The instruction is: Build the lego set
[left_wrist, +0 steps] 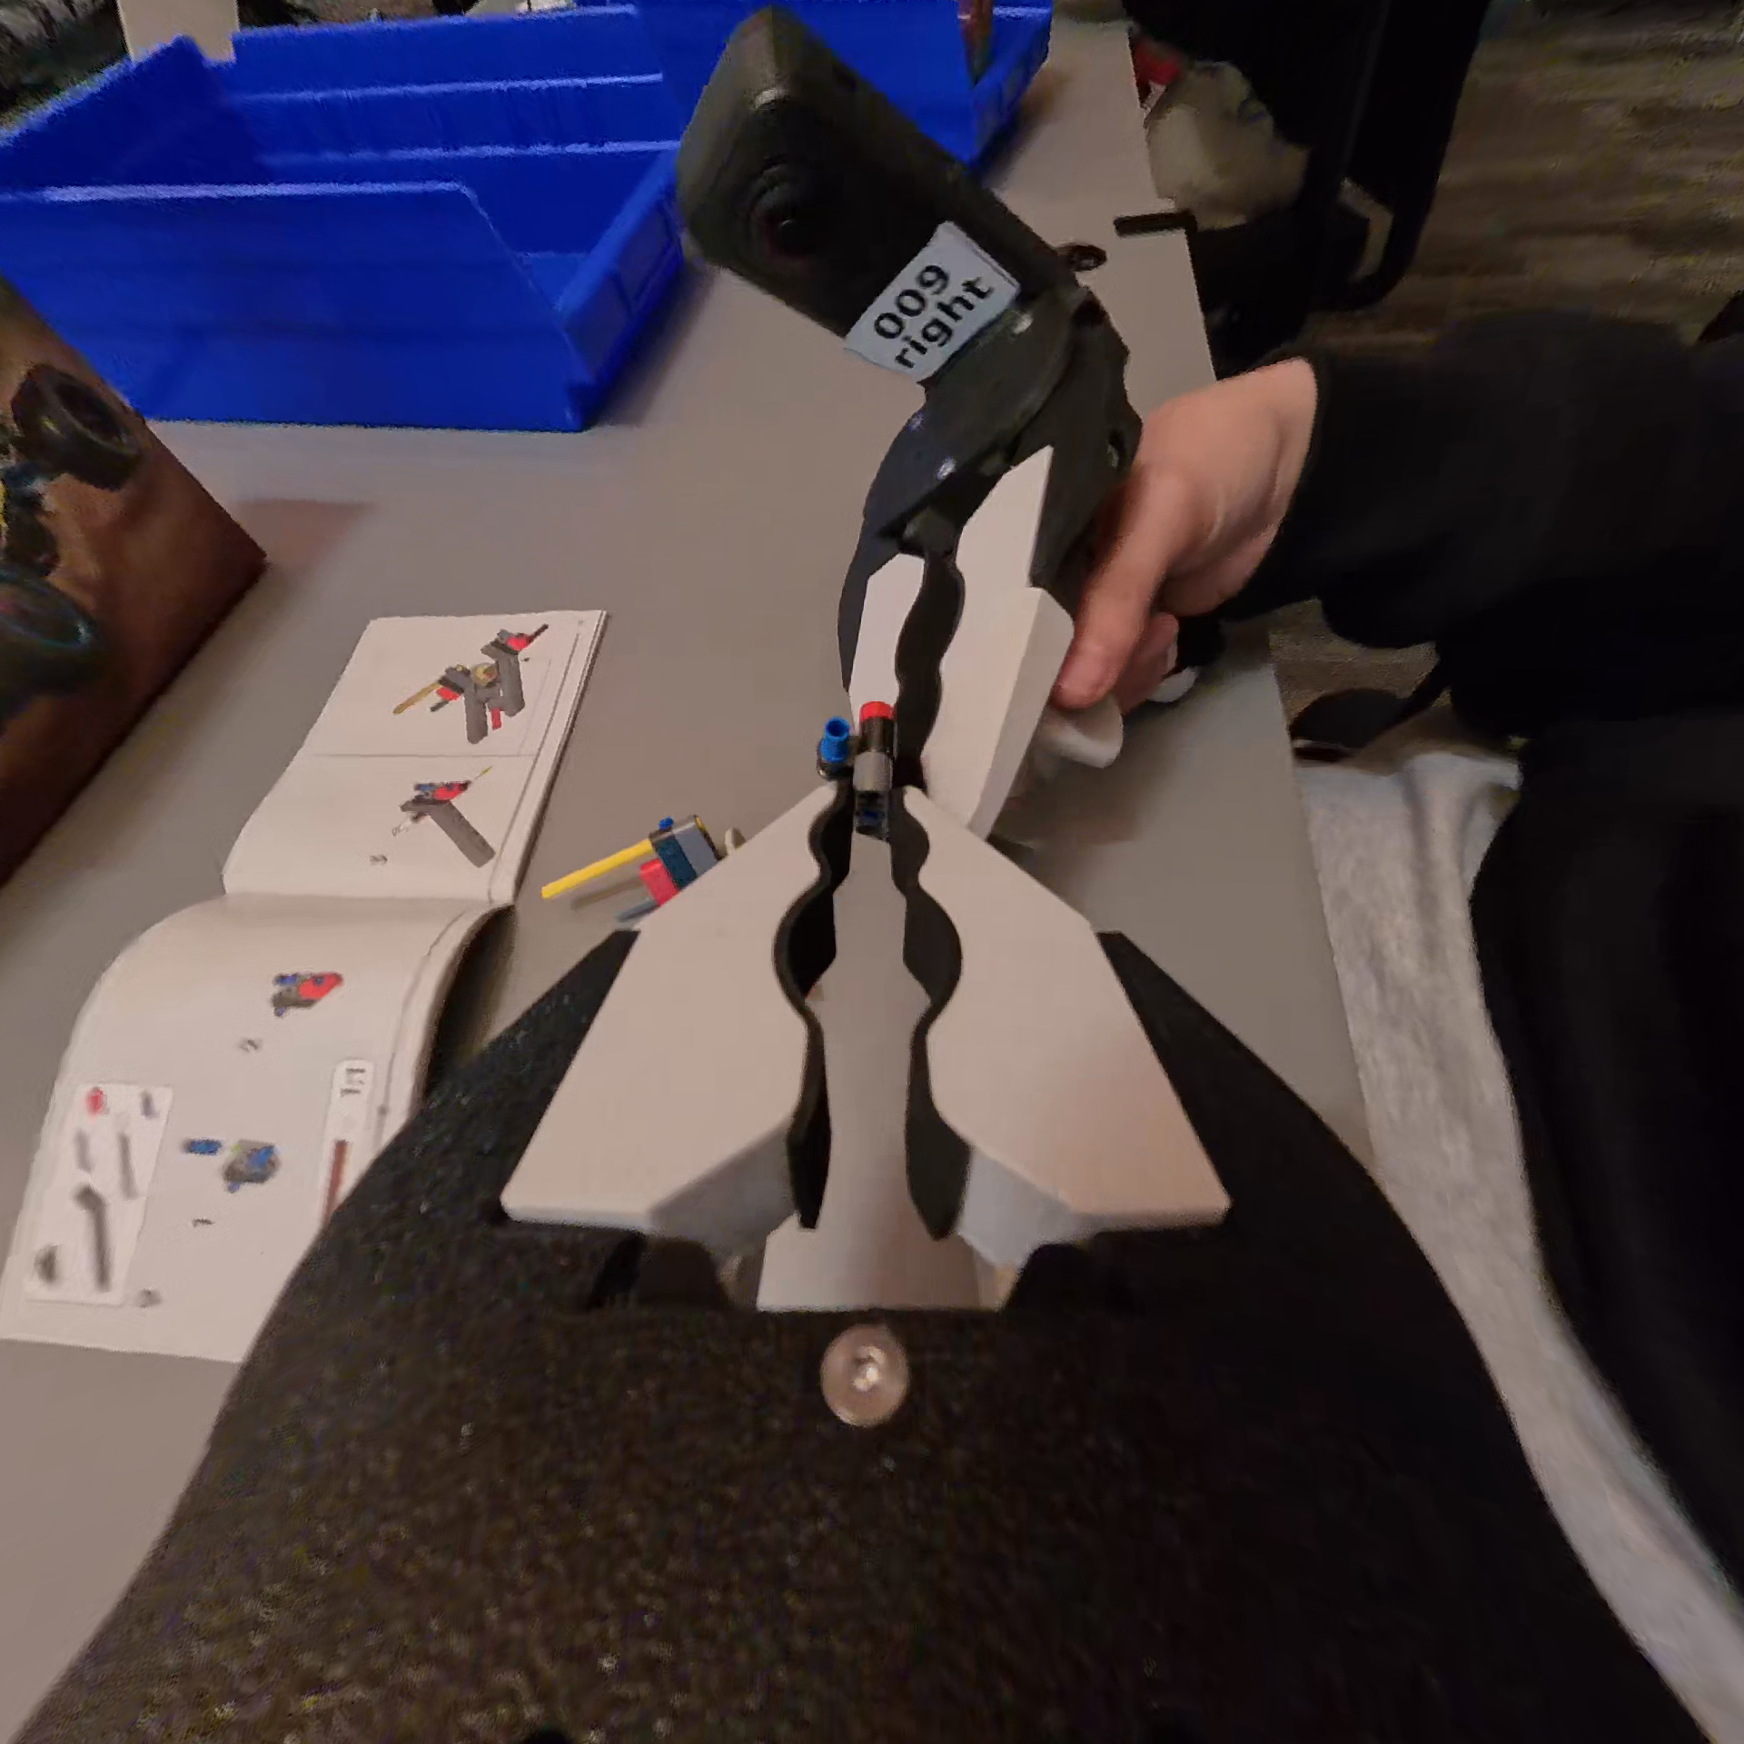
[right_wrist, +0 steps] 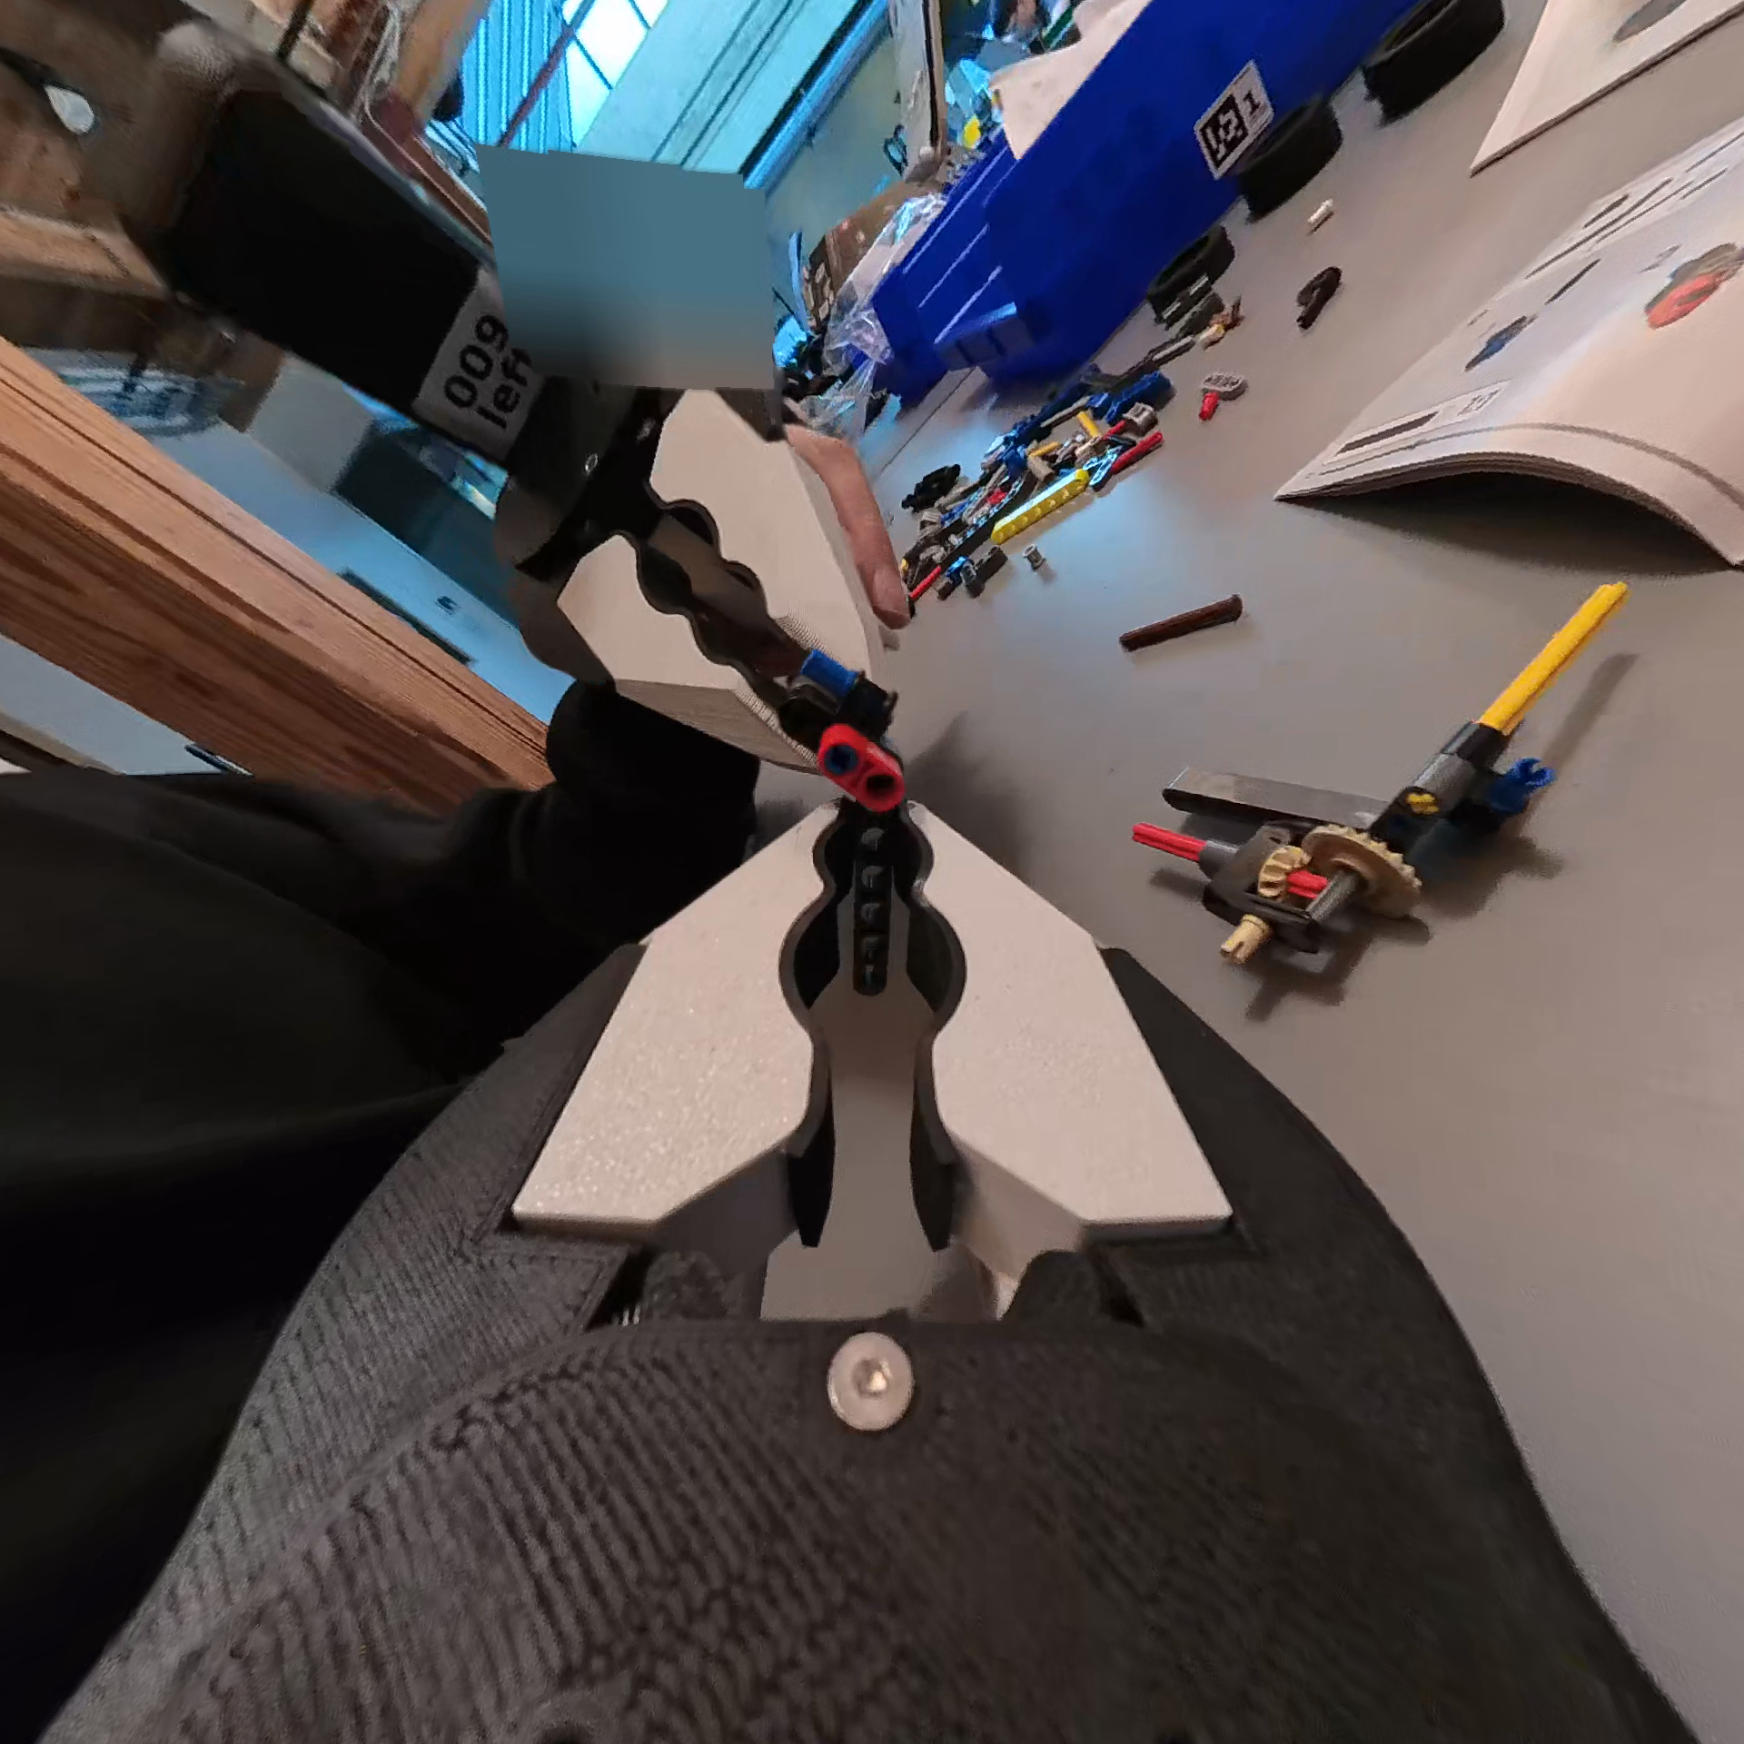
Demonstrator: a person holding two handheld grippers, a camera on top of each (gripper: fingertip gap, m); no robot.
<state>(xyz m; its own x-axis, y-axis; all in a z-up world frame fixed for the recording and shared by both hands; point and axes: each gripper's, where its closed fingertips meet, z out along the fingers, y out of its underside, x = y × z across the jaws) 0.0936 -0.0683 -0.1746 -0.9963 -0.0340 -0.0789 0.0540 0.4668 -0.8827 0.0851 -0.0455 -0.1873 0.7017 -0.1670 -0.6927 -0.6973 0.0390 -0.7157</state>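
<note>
My left gripper [left_wrist: 868,802] is shut on a small black-and-blue pin piece [left_wrist: 873,816], held above the grey table [left_wrist: 661,528]. My right gripper [right_wrist: 868,816] is shut on a black beam with holes [right_wrist: 868,906] that carries a red connector [right_wrist: 859,760] at its end. The two grippers meet tip to tip, and the pieces touch. In the left wrist view the right gripper [left_wrist: 897,750] comes down from above, with the red connector [left_wrist: 876,710] and a blue pin [left_wrist: 835,736] at the joint. In the right wrist view the left gripper [right_wrist: 816,698] comes from the upper left.
An open instruction booklet [left_wrist: 377,849] lies to the left. A part-built assembly with a yellow axle [right_wrist: 1321,849] lies beside it. Blue bins [left_wrist: 377,236] stand at the back, with loose pieces [right_wrist: 1038,472], a brown axle [right_wrist: 1180,623] and tyres [right_wrist: 1293,156] nearby. The set's box [left_wrist: 94,566] stands far left. My two grippers' fingertips are within a few centimetres of each other.
</note>
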